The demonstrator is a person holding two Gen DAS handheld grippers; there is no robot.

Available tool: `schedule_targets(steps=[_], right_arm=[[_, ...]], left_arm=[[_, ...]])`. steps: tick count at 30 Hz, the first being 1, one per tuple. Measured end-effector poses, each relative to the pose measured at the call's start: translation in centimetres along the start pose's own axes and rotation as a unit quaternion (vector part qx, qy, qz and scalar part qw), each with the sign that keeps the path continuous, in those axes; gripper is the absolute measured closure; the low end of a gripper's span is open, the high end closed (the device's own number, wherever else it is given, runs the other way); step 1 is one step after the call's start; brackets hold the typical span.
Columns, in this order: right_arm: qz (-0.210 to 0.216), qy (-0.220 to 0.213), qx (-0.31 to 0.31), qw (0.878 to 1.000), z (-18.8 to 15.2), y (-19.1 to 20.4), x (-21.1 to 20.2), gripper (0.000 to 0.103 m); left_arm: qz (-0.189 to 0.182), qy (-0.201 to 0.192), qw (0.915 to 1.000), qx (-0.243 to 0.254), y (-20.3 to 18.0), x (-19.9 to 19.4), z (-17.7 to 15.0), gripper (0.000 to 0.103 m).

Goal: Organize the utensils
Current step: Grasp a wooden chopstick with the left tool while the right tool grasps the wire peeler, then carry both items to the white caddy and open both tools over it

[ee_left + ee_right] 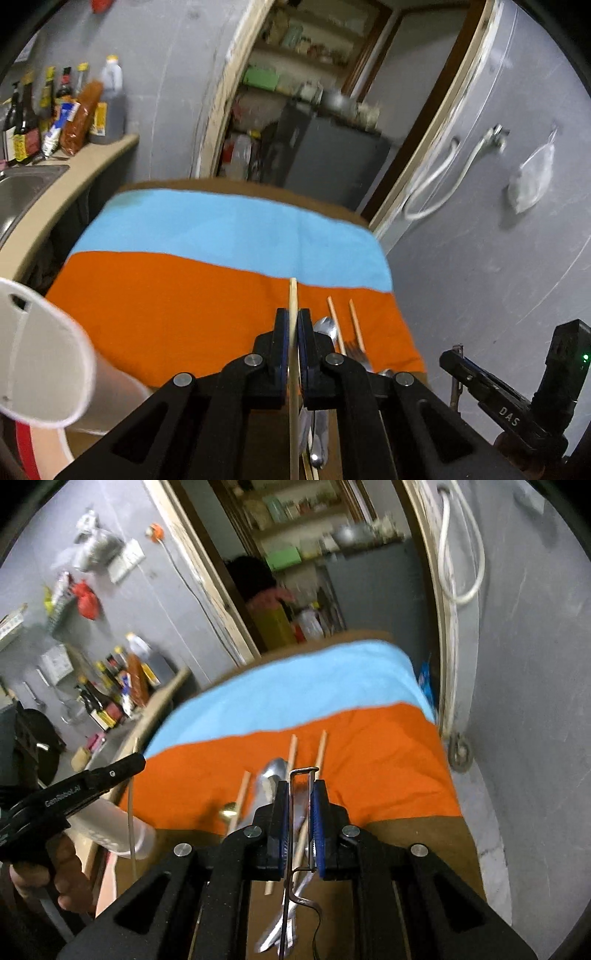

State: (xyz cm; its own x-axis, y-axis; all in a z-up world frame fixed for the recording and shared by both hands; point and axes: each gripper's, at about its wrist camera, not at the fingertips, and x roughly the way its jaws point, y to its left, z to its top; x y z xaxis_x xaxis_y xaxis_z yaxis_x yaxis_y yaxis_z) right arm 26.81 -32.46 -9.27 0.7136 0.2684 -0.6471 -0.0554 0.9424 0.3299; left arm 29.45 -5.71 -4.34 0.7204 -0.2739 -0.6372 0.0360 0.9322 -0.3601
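My left gripper [293,321] is shut on a wooden chopstick [293,295] and holds it above the orange and blue cloth [184,295]. A white cup [40,369] stands at the lower left. Two more chopsticks [334,317], a spoon [327,326] and a fork [360,356] lie on the cloth to the right. My right gripper [300,794] is shut on a bent metal wire utensil [295,812] above the spoon [273,775] and chopsticks [320,753]. The left gripper [110,771] and the cup [110,830] show at the left there.
A counter with sauce bottles [62,110] and a sink [22,192] is at the left. A grey wall [498,258] stands close to the table's right edge. A doorway with shelves [314,74] is behind the table.
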Motion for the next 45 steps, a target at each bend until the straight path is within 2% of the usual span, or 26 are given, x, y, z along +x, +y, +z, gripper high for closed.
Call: schedule_targets(steps=[5, 10, 17, 20, 23, 26, 29, 35, 41, 45], right_arm=[[0.033, -0.063, 0.005, 0.997, 1.9, 3.8, -4.1, 0.092], [0.100, -0.126, 0.001, 0.987, 4.0, 9.7, -5.4, 0.092], [0.196, -0.177, 0.007, 0.964, 5.5, 18.2, -2.7, 0.092], [0.214, -0.194, 0.002, 0.958, 5.1, 21.3, -0.5, 0.092], [0.222, -0.205, -0.003, 0.953, 4.8, 23.9, 1.9, 0.092], [0.214, -0.212, -0.021, 0.953, 3.7, 25.7, 3.5, 0.092], [0.210, -0.211, -0.031, 0.954, 3.2, 26.5, 4.5, 0.092], [0.192, -0.192, -0.049, 0.961, 1.9, 26.5, 6.4, 0.092], [0.188, -0.184, -0.072, 0.962, 0.8, 26.6, 7.0, 0.092], [0.189, -0.180, -0.083, 0.962, 0.4, 26.6, 6.9, 0.092]], left_arm=[[-0.014, -0.043, 0.9990, -0.002, 1.4, -3.9, 1.0, 0.098], [-0.014, -0.091, 0.9957, -0.006, 4.0, -8.5, 3.3, 0.098], [0.045, -0.174, 0.9833, -0.029, 11.2, -13.8, 6.4, 0.098], [0.073, -0.204, 0.9753, -0.044, 14.8, -14.5, 7.3, 0.098], [0.092, -0.230, 0.9668, -0.063, 17.9, -14.3, 7.8, 0.098], [0.098, -0.250, 0.9602, -0.077, 20.3, -13.7, 8.1, 0.098], [0.099, -0.258, 0.9579, -0.079, 21.3, -12.5, 8.1, 0.098], [0.105, -0.259, 0.9588, -0.051, 20.8, -10.3, 6.9, 0.098], [0.105, -0.246, 0.9632, -0.023, 19.8, -9.3, 5.5, 0.098], [0.105, -0.230, 0.9672, -0.021, 19.9, -9.1, 4.8, 0.098]])
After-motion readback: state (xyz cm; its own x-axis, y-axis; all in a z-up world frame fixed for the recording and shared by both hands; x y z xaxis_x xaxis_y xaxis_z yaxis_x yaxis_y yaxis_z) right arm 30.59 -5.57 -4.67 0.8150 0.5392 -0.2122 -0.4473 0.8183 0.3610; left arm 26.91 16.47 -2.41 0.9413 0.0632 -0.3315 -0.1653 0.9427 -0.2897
